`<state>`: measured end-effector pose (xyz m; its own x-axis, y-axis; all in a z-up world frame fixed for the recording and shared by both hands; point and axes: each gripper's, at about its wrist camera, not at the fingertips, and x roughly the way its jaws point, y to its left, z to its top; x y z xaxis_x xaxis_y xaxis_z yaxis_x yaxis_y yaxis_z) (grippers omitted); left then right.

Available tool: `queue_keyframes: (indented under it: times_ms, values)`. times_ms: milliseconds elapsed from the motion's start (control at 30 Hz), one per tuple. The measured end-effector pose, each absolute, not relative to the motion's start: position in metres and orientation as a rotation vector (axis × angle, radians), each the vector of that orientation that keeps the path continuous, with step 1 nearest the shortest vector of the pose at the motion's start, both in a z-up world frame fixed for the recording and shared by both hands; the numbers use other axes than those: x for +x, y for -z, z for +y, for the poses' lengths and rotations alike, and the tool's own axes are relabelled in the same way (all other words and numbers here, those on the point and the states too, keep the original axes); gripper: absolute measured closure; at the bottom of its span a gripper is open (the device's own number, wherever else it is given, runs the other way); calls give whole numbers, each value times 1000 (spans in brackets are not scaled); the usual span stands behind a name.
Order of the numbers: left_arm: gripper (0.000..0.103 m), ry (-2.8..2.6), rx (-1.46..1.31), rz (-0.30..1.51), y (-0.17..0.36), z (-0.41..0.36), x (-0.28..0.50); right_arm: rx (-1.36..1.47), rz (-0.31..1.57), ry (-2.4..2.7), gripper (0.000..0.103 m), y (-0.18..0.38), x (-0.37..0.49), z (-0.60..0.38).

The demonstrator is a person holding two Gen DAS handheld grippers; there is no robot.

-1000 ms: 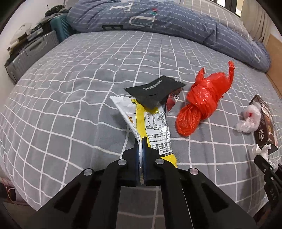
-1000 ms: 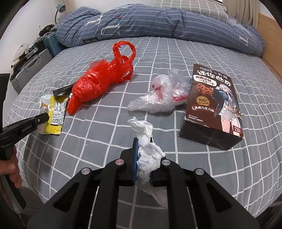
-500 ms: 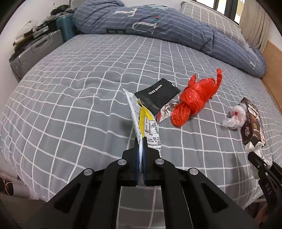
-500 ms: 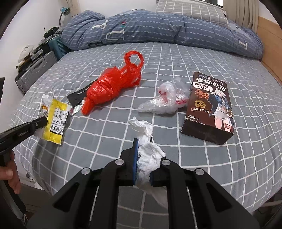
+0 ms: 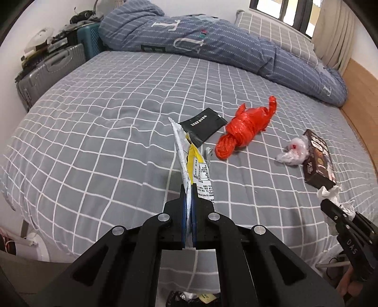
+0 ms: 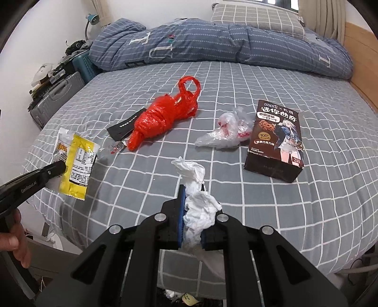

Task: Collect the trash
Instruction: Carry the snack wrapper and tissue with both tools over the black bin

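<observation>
1. Left gripper (image 5: 189, 189): jaws clamped tight on a yellow-and-white snack wrapper (image 5: 192, 163), held up off the bed (image 5: 94, 132) near its foot edge.
2. Same wrapper from the right wrist view (image 6: 76, 160): dangling at the tip of the left gripper (image 6: 60, 166), clear of the sheet. Bit of a hand (image 6: 16, 238) on the handle at the left edge.
3. Right gripper (image 6: 191, 189): pinched shut on a crumpled white tissue (image 6: 197, 198), wad bulging out between the pads and above them.
4. Also visible far right in the left view: right gripper (image 5: 327, 204) with the tissue (image 5: 329, 193) poking out past it.
5. Lying on the grey checked bed: black sachet (image 5: 204, 126), knotted red bag (image 5: 245, 128) just beside it, small silver-and-red foil scrap (image 6: 117, 147) by the red bag's near end.
6. Further right: clear plastic bag (image 6: 226, 133) touching the brown cookie box (image 6: 276, 139), box lying flat.
7. Blue quilt (image 5: 212, 44) bunched along the far side, grey pillow (image 6: 255, 20) behind it.
8. Suitcases (image 5: 49, 73) on the floor left of the bed.
9. Bottom edge, under the grippers: something dark with wrappers in it (image 5: 196, 298), too cut off to tell what.
</observation>
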<state>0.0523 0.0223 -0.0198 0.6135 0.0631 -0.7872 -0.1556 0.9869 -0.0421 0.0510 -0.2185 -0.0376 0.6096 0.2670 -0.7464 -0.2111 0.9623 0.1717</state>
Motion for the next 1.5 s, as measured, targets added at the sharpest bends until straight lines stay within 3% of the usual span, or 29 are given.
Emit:
queue_keyframes:
  times_ms: [1500]
  values:
    - [101, -40, -86, 910, 21, -30, -99, 46, 854, -283, 94, 22, -99, -220]
